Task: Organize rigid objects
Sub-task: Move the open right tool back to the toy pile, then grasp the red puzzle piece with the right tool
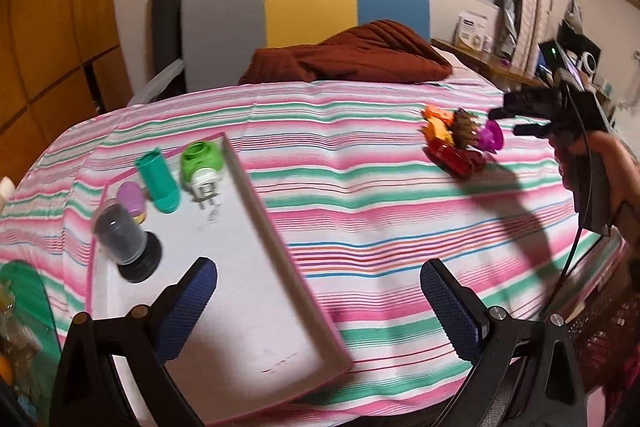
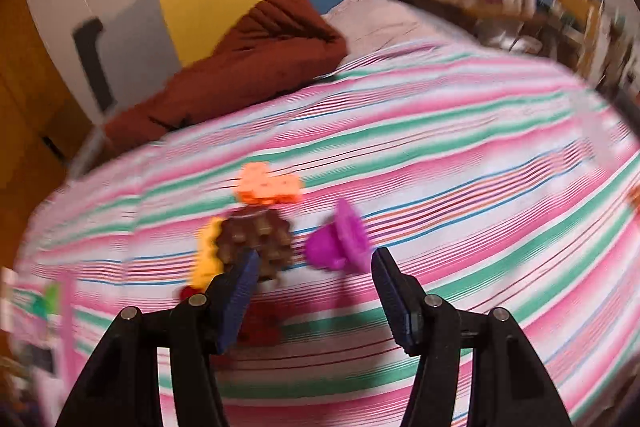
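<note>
Left wrist view shows the striped bedcover under both claws, with the pink-rimmed tray just below and left of the left gripper, which stands wide apart and empty. Ahead of the right gripper sits the toy cluster: brown pinecone, purple cup, orange block. Its jaws are partly spread, holding nothing. Risk, I judge: packed pieces on soft cloth may get nudged apart or two caught at once.
</note>
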`<state>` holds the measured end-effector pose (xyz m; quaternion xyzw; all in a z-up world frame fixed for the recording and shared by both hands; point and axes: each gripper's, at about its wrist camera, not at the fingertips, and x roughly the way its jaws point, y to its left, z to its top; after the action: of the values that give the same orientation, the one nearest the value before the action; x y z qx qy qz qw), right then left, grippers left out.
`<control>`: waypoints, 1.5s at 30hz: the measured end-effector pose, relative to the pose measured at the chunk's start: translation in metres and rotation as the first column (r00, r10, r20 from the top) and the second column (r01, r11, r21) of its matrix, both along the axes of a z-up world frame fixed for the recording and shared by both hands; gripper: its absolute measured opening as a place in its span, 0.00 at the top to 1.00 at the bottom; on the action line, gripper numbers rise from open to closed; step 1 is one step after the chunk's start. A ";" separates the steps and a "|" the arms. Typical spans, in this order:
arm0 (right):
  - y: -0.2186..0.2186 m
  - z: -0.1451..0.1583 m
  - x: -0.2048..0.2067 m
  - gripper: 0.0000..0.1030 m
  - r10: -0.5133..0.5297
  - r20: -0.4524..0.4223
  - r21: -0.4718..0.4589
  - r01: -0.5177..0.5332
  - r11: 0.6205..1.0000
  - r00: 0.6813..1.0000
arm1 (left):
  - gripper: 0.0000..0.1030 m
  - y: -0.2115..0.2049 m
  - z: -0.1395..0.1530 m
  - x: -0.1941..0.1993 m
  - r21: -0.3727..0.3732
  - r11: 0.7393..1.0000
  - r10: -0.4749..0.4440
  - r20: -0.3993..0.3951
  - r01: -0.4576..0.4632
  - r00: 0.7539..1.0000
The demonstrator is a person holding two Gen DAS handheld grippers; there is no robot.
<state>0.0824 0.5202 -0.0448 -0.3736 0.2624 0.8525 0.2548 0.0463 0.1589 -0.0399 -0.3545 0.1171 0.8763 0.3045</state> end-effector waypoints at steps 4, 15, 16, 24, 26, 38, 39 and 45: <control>-0.012 -0.012 -0.015 0.43 0.103 0.032 -0.072 -0.100 0.992 0.994 | 0.01 0.013 -0.002 0.003 -0.011 1.000 -0.024 0.003 0.024 1.000; -0.042 -0.044 -0.050 0.51 0.227 0.197 -0.062 -0.219 0.974 0.954 | 0.01 0.027 -0.008 0.009 -0.041 0.998 -0.049 0.009 0.049 0.999; -0.038 -0.044 -0.047 0.52 0.221 0.177 -0.099 -0.206 0.974 0.959 | 0.01 0.028 -0.009 0.009 -0.042 0.998 -0.049 0.009 0.050 0.999; -0.040 -0.041 -0.047 0.53 0.208 0.207 -0.029 -0.206 0.978 0.956 | 0.01 0.039 -0.010 0.007 -0.047 0.997 -0.055 0.017 0.056 0.998; -0.042 -0.041 -0.051 0.54 0.227 0.197 -0.035 -0.225 0.974 0.954 | 0.01 0.042 -0.011 0.006 -0.047 0.997 -0.059 0.017 0.060 0.998; -0.025 -0.042 -0.042 0.54 0.198 0.155 -0.143 -0.177 0.974 0.968 | 0.01 0.057 -0.013 0.006 -0.043 0.997 -0.068 0.042 0.070 0.997; -0.027 -0.044 -0.045 0.54 0.220 0.159 -0.153 -0.196 0.969 0.963 | 0.01 0.058 -0.013 0.007 -0.045 0.996 -0.069 0.044 0.071 0.997; -0.028 -0.044 -0.051 0.54 0.238 0.171 -0.133 -0.217 0.967 0.956 | 0.01 0.065 -0.018 0.006 -0.055 0.996 -0.073 0.064 0.076 0.995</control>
<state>0.0314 0.4921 -0.0892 -0.4929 0.2404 0.8214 0.1569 0.0526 0.2237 -0.0574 -0.3853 0.1460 0.8492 0.3302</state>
